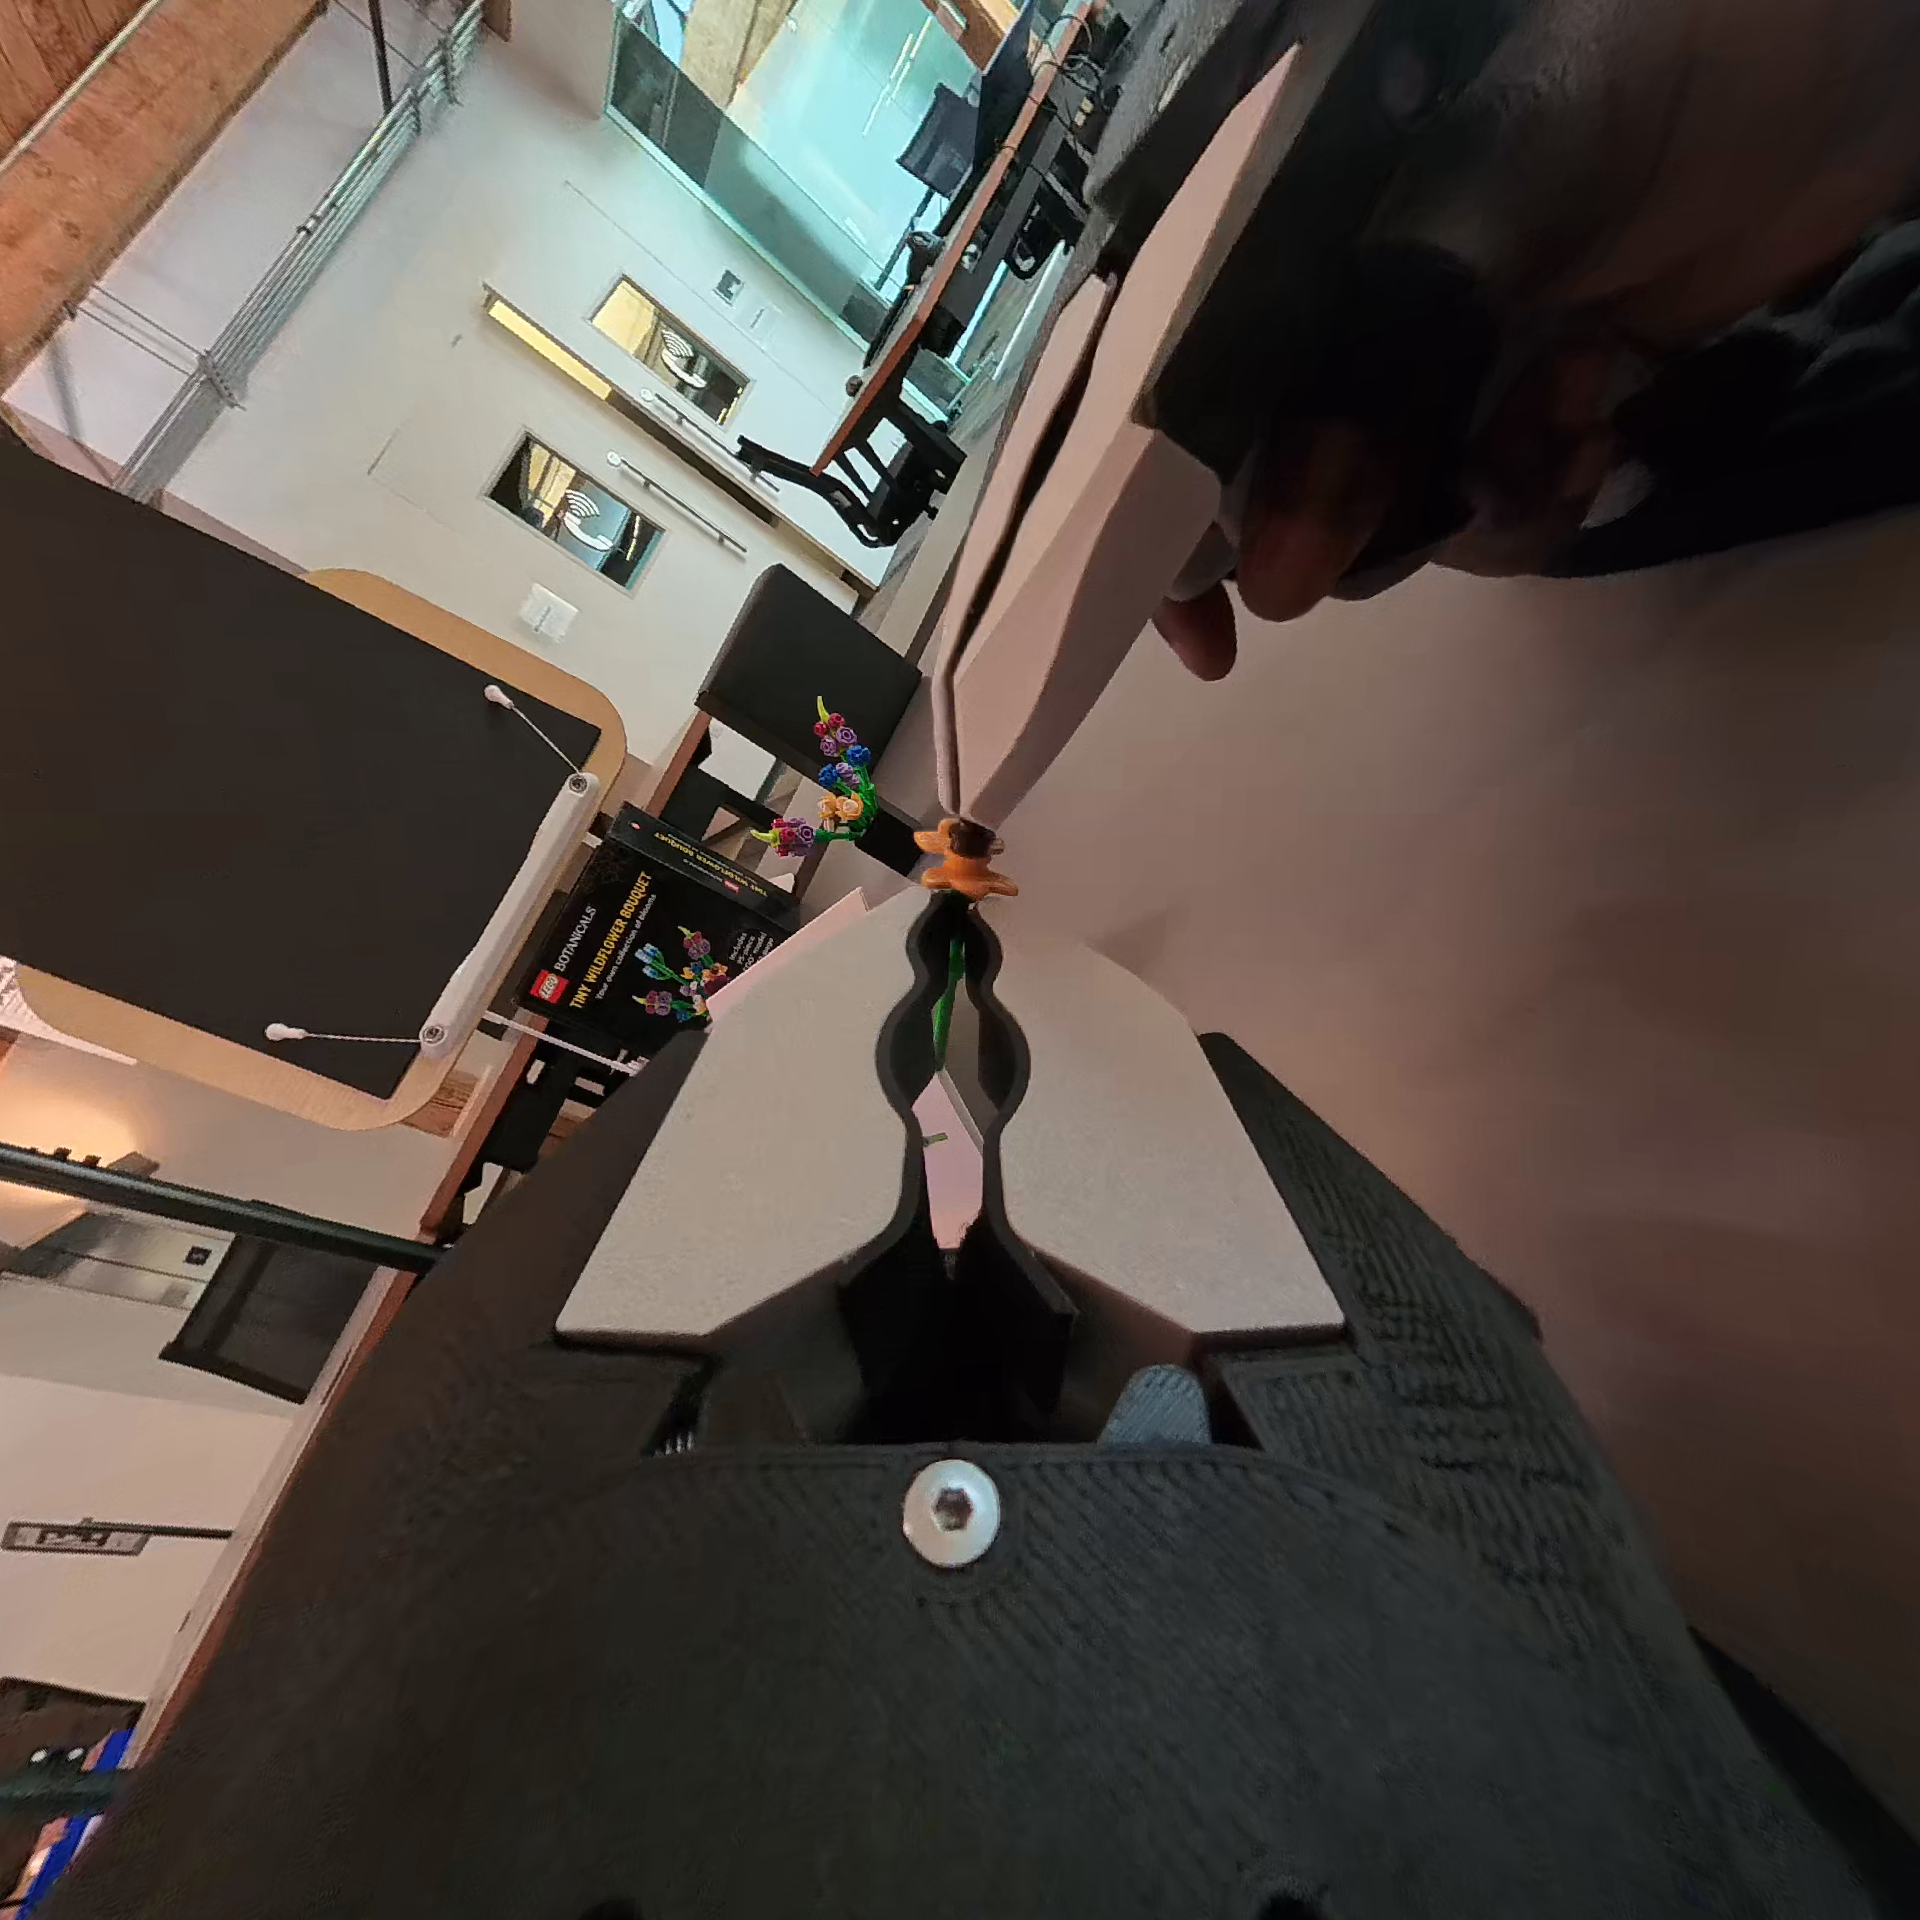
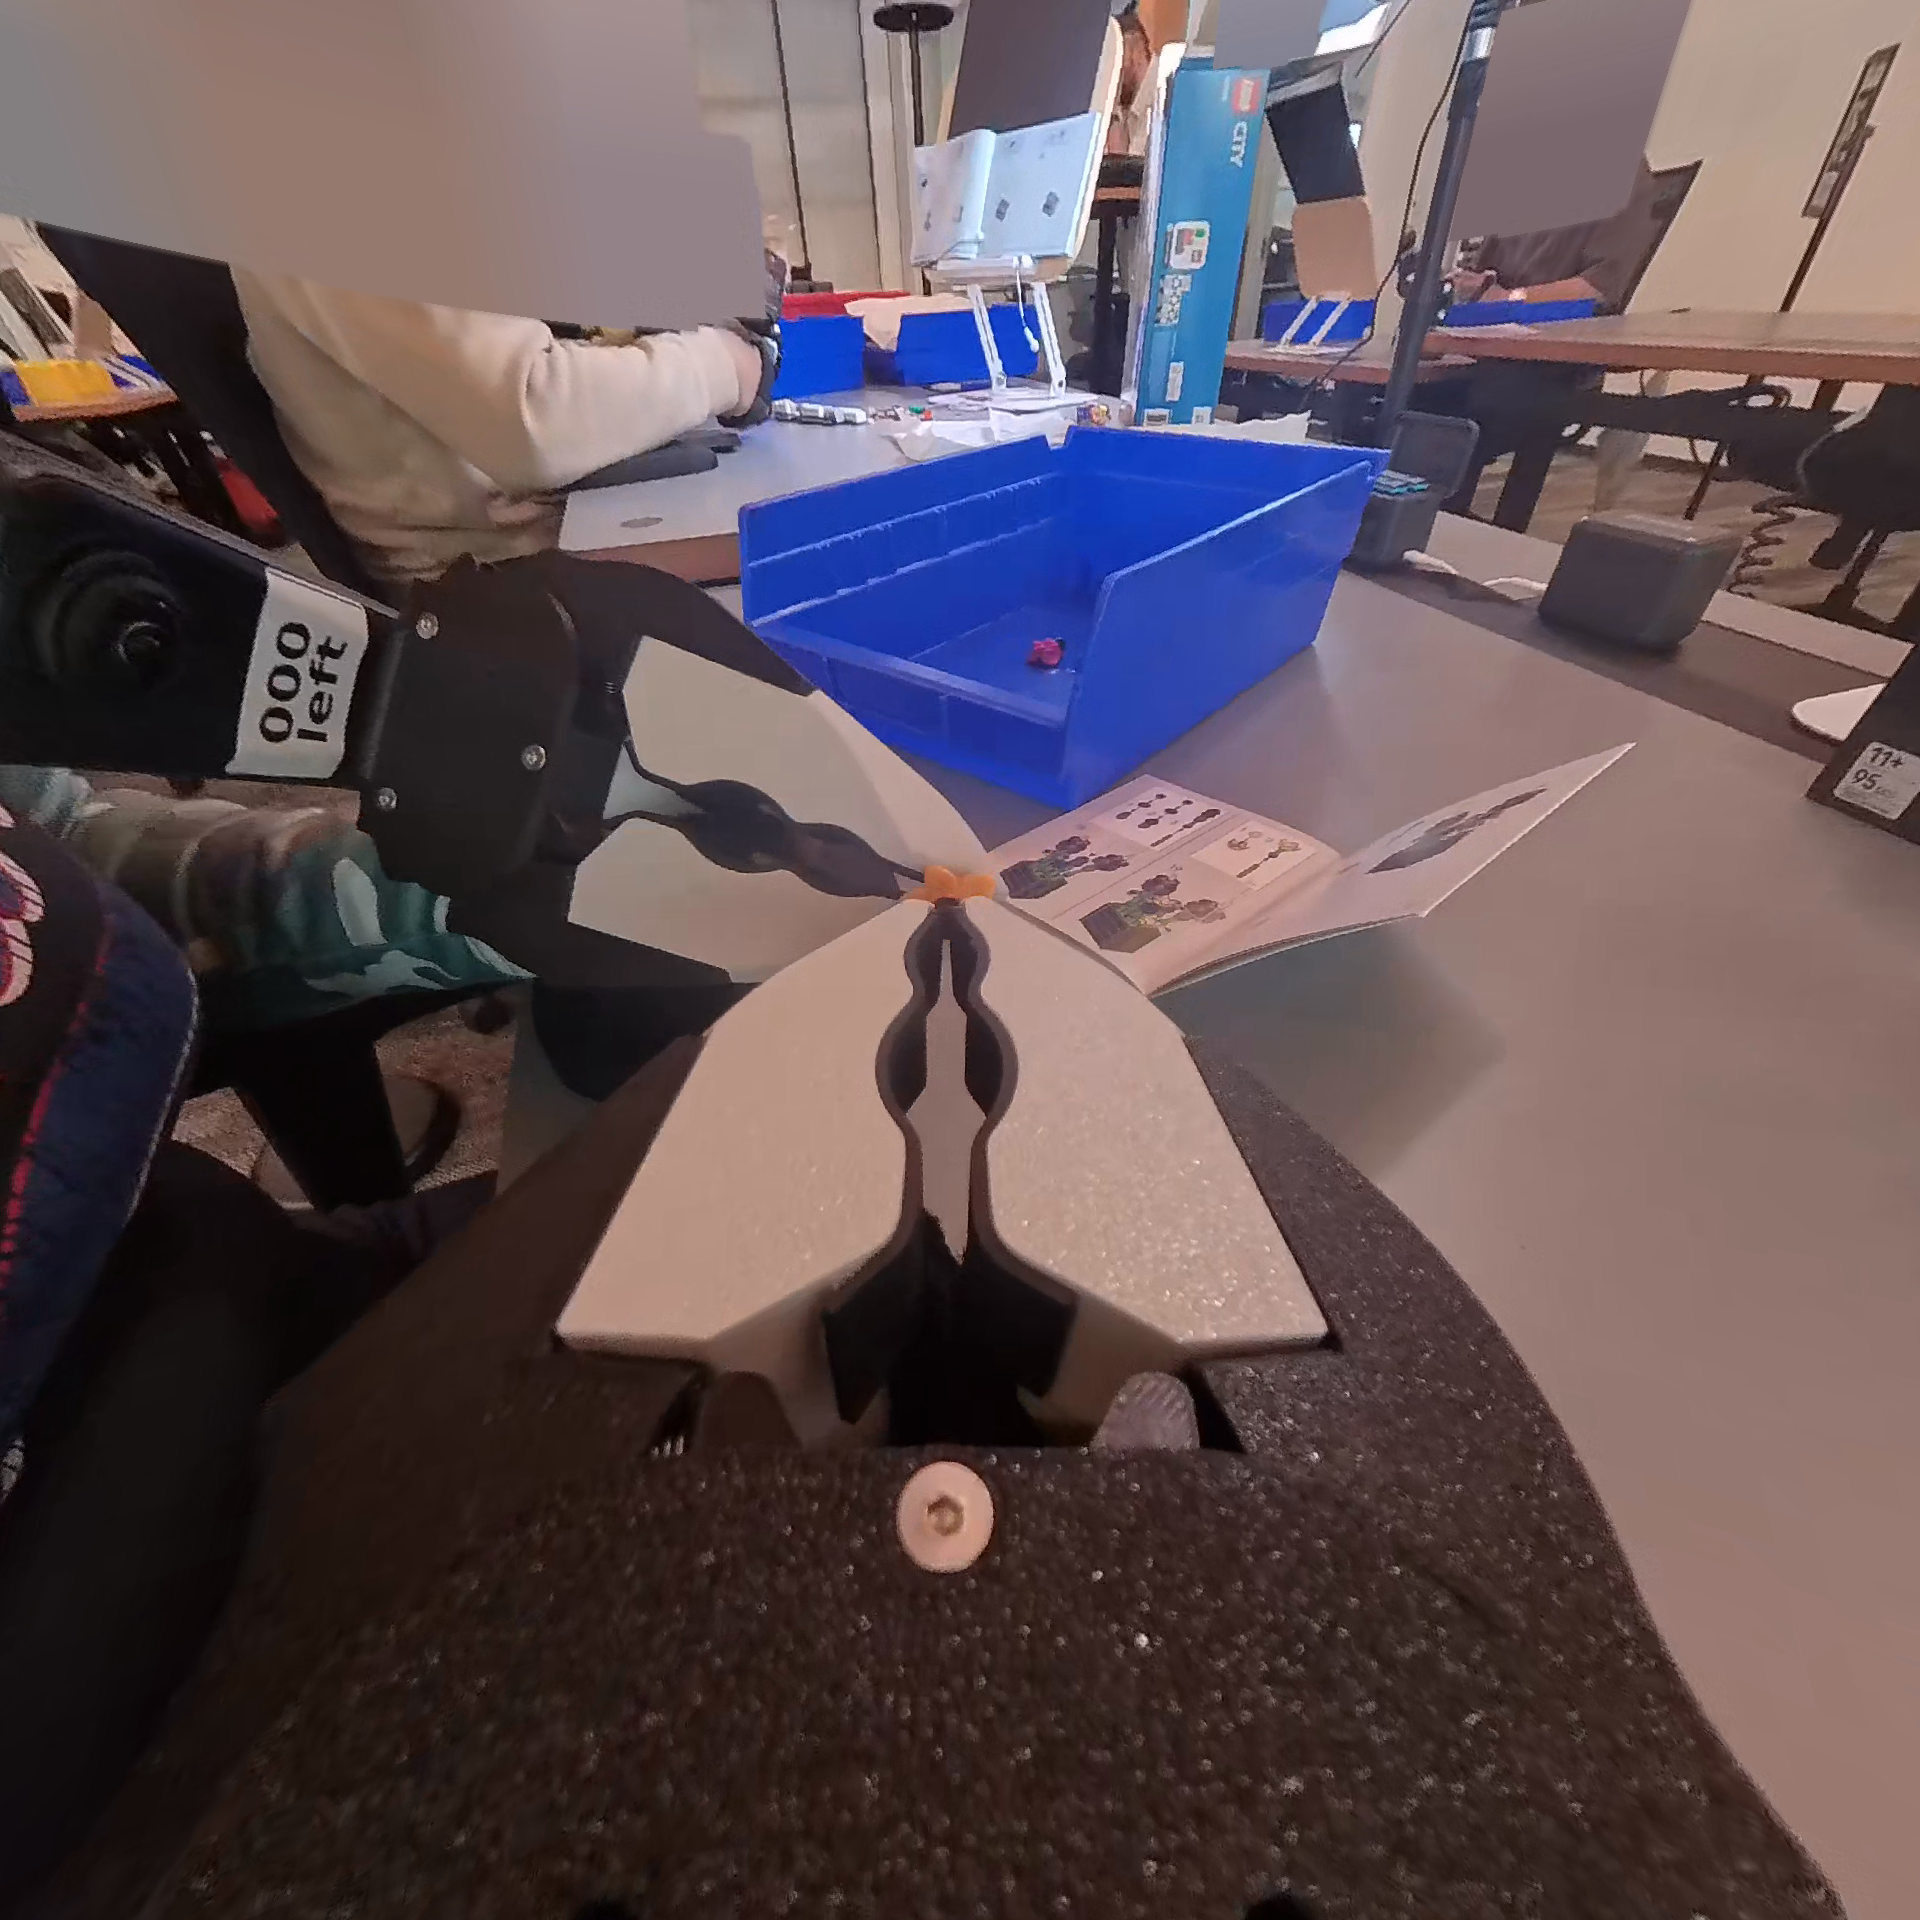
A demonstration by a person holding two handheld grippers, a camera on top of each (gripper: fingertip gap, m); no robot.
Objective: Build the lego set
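We are holding the left claw (image 1: 951,914) closed on a thin green stem (image 1: 948,1003), which is sitting between its fingers. An orange flower (image 1: 961,862) is sitting on the tip of the stem, in the air above the desk (image 2: 1558,1195). The right claw (image 2: 948,914) is meeting it from the other side, and its tips are pinching a dark piece (image 1: 971,831) at the centre of the flower. A booklet (image 2: 1278,873) is lying open just behind the flower. Farther away, a blue bin (image 2: 1049,613) is holding one small pink piece (image 2: 1044,651). In the left wrist view, a finished bouquet (image 1: 836,790) is standing far off near a black box (image 1: 655,945).
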